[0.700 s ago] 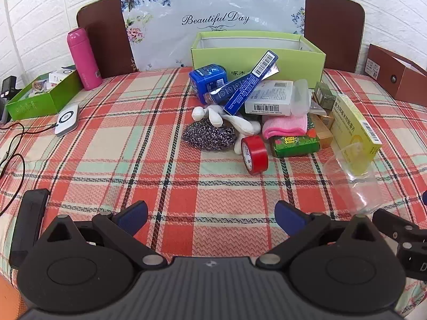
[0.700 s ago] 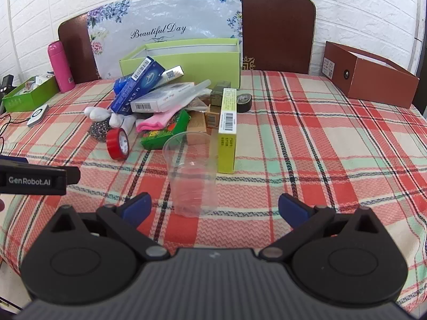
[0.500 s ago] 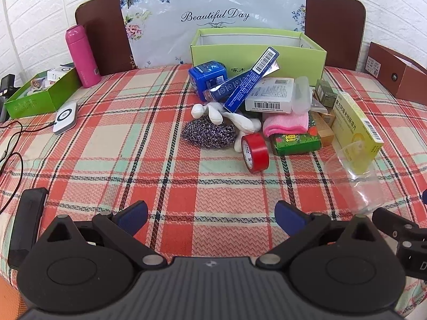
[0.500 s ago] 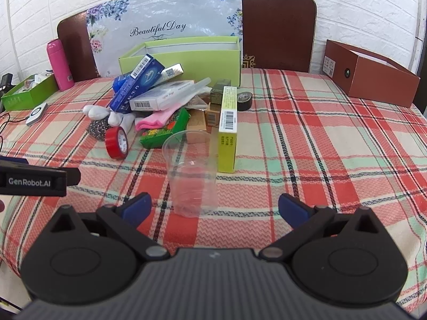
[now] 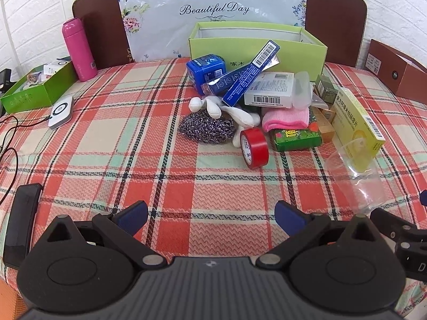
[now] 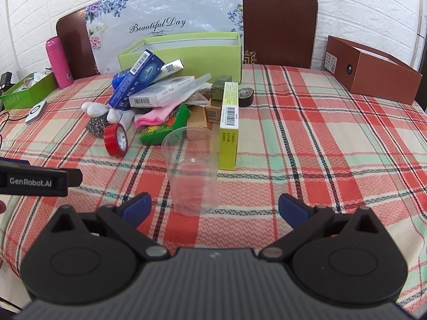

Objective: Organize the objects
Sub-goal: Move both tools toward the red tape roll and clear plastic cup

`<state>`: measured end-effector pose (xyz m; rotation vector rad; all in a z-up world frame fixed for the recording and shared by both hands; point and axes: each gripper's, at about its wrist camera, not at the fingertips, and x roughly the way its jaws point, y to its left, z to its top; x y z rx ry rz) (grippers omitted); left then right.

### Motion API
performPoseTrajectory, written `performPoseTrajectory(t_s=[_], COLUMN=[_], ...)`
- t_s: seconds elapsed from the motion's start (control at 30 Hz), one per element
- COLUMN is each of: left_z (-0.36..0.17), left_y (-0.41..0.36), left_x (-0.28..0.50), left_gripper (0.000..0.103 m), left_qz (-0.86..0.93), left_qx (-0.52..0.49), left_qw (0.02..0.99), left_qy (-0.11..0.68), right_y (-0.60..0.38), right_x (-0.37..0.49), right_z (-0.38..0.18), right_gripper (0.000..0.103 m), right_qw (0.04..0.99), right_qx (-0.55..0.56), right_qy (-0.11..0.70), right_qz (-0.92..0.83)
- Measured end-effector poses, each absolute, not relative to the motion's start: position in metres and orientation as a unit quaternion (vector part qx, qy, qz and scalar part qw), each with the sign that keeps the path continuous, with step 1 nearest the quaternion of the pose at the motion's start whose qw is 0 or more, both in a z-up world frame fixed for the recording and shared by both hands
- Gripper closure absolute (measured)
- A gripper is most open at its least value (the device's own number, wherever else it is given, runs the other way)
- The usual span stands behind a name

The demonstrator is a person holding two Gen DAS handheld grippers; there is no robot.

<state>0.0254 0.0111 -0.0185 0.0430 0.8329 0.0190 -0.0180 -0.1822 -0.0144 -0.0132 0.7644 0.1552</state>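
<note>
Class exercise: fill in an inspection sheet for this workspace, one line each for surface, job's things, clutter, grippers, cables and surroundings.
Surface: plaid tablecloth, bare at the near edge.
Job's things: heap holding red tape roll, steel scourer, pink cloth, yellow carton; clear plastic cup upright in front; open light-green box behind.
Clutter: pink flask, small green tray, black phone.
Grippers: left gripper and right gripper open, empty.
Cables: black cable at far left.
Surroundings: brown box, white brick wall.
</note>
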Motion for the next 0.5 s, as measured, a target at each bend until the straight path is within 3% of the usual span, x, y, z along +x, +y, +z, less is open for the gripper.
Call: performPoseTrajectory(t_s=[0.5], left_z=[-0.0212], left_y=[0.0111], left_x=[0.0302], left_gripper=[0.000], left_qz=[0.005], left_qx=[0.021], left_qw=[0.911], left_qy=[0.411], right_y=[-0.1802], right_x=[-0.0135], right_z=[-0.0189], right_gripper=[0.000], right_qw=[0.923], right_qx=[-0.012], right_qy=[0.377], right_qz=[0.082])
